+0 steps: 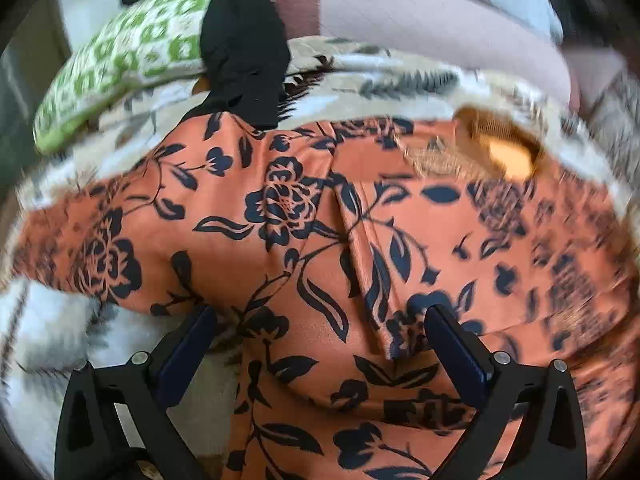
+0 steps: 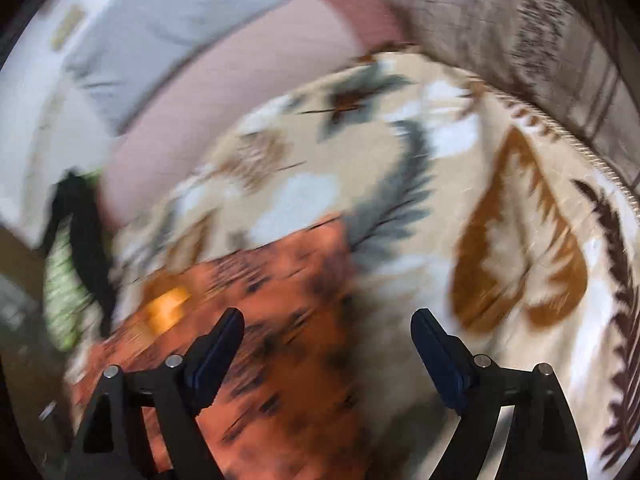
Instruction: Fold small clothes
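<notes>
An orange garment with a dark blue flower print (image 1: 320,240) lies spread on a leaf-patterned blanket (image 1: 400,76). It has a fold down its middle and a neck opening at the far right. My left gripper (image 1: 320,320) is open just above its near part, with nothing between the fingers. In the blurred right wrist view the same garment (image 2: 280,280) lies at the lower left. My right gripper (image 2: 328,324) is open and empty over the garment's right edge and the blanket (image 2: 500,220).
A green and white patterned cushion (image 1: 120,60) and a black cloth (image 1: 244,40) lie at the far left. A pink bolster (image 1: 420,20) runs along the back, also in the right wrist view (image 2: 240,92). The blanket's corded edge (image 2: 580,140) curves at the right.
</notes>
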Action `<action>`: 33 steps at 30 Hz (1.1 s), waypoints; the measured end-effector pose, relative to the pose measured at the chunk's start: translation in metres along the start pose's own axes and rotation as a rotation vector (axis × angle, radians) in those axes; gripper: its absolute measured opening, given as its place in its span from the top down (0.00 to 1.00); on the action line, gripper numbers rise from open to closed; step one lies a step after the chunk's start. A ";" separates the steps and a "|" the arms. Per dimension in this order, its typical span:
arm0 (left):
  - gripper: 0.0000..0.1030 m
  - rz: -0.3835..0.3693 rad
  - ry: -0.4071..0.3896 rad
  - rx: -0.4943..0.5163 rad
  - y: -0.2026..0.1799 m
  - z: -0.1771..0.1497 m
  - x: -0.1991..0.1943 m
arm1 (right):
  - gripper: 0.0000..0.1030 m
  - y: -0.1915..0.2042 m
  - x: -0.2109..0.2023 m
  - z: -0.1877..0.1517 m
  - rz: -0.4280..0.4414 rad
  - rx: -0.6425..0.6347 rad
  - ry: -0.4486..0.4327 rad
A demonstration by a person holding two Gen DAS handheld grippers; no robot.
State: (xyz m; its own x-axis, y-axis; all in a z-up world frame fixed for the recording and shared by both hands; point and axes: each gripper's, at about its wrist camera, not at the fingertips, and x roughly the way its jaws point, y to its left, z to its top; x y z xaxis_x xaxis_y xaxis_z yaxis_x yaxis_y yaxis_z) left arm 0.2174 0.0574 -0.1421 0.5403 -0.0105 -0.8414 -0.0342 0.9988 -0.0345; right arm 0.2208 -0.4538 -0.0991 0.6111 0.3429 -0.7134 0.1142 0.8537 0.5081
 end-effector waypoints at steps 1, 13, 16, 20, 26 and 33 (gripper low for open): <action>0.00 -0.053 0.002 -0.046 0.008 0.003 -0.002 | 0.15 0.010 -0.005 -0.009 0.054 -0.039 0.031; 0.13 -0.230 0.134 -0.264 0.028 0.040 0.024 | 0.15 -0.002 0.040 -0.084 0.136 -0.045 0.164; 0.14 -0.233 0.087 -0.249 0.029 0.039 0.006 | 0.15 -0.004 0.038 -0.083 0.146 -0.063 0.169; 0.14 -0.211 0.033 -0.237 0.028 0.036 -0.015 | 0.15 0.000 0.040 -0.079 0.146 -0.066 0.167; 0.14 -0.205 -0.096 -0.163 0.011 0.038 -0.048 | 0.15 -0.004 0.037 -0.078 0.152 -0.069 0.163; 0.86 -0.223 0.154 -0.177 0.005 0.046 0.037 | 0.15 -0.003 0.038 -0.078 0.158 -0.063 0.169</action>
State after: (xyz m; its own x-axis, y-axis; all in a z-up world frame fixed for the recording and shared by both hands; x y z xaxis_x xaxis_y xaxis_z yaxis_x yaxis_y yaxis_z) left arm 0.2758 0.0645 -0.1491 0.4176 -0.2484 -0.8740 -0.0827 0.9475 -0.3088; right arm 0.1824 -0.4126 -0.1652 0.4769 0.5307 -0.7007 -0.0247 0.8050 0.5928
